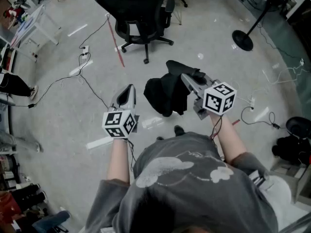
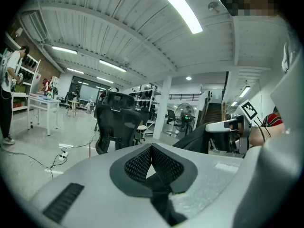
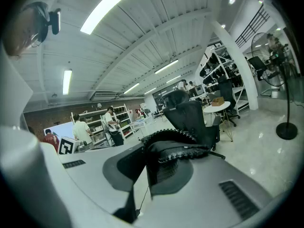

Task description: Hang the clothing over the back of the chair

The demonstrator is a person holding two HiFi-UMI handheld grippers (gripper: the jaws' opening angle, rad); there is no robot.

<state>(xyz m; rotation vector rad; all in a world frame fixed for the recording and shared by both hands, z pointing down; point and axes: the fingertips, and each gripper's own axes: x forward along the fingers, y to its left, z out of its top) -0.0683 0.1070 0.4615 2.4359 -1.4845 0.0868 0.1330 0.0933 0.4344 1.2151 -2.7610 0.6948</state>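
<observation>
1. while the right hand-held gripper (image 1: pixel 186 78) is clenched on the black clothing (image 1: pixel 163 97), the garment hangs down from its jaws in front of the person, over the grey floor (image 1: pixel 63 115).
2. in the right gripper view a fold of the fabric sits pinched between the jaws, with a zip (image 3: pixel 183 151) running along its edge.
3. the left hand-held gripper (image 1: pixel 129 88) is closed with nothing in it; in the left gripper view its pads meet at the tips.
4. it sits just beside the hanging garment and does not touch it.
5. the black office chair (image 1: pixel 141 13) stands further ahead, well apart from the clothing.
6. a fan stand (image 1: pixel 242 39) is to the right of the chair, and cables (image 1: pixel 92 89) trail over the floor.
</observation>
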